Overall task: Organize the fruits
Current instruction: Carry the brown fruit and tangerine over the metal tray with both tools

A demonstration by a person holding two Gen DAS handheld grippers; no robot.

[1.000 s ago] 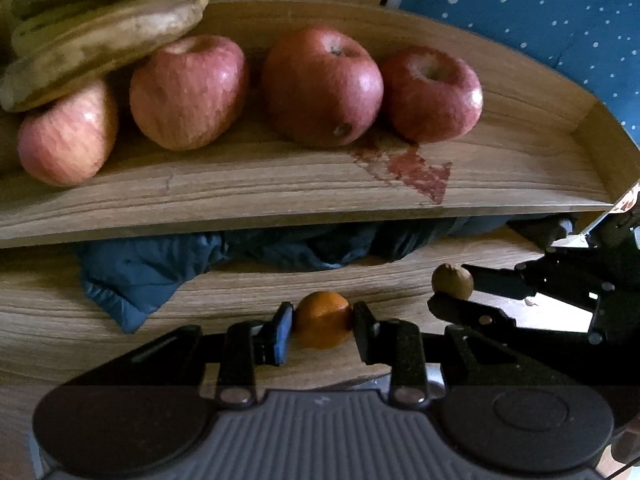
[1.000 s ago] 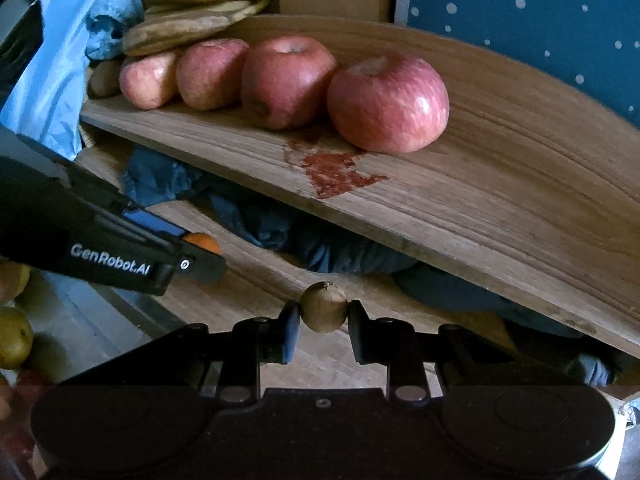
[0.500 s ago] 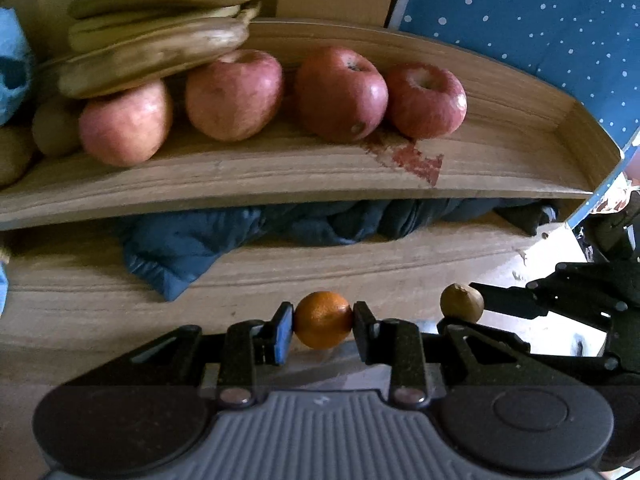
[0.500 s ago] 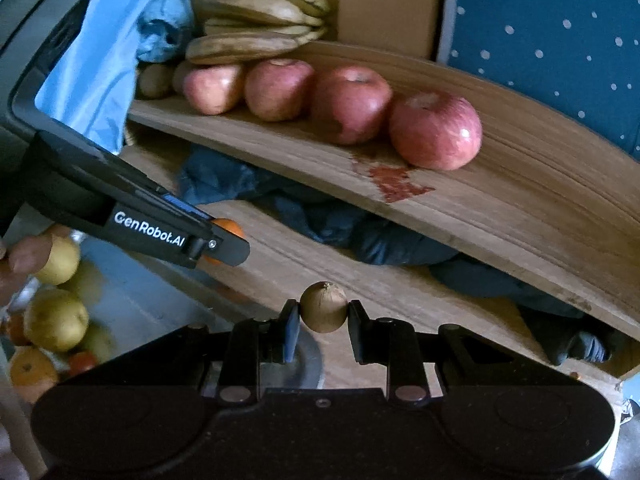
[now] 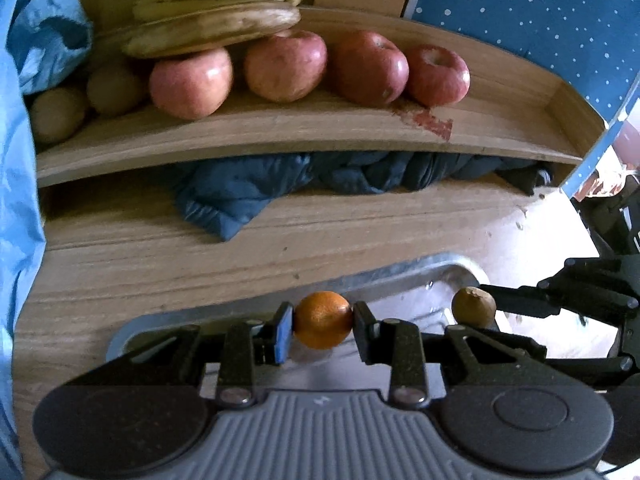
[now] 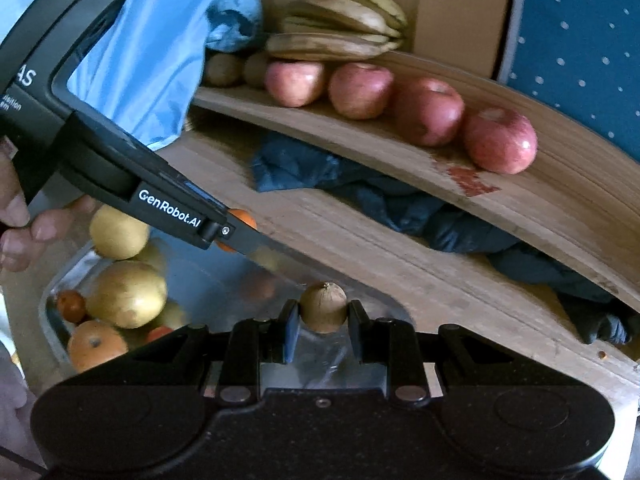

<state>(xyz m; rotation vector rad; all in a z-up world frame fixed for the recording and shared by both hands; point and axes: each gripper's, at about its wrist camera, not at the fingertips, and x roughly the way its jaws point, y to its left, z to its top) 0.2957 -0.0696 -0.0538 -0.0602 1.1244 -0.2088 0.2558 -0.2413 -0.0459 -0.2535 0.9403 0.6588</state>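
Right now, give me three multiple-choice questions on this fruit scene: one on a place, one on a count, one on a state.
1. Where do the bananas lie?
A. in the metal tray
B. on the apples on the shelf
C. on the blue cloth

2. How many red apples sit on the shelf?
A. two
B. four
C. six

3. What does the left gripper hold?
A. an orange
B. nothing
C. a banana

Answers: 1 B, the bunch rests on the leftmost apples; 2 B, four stand in a row; 3 A, its pads clamp the orange.
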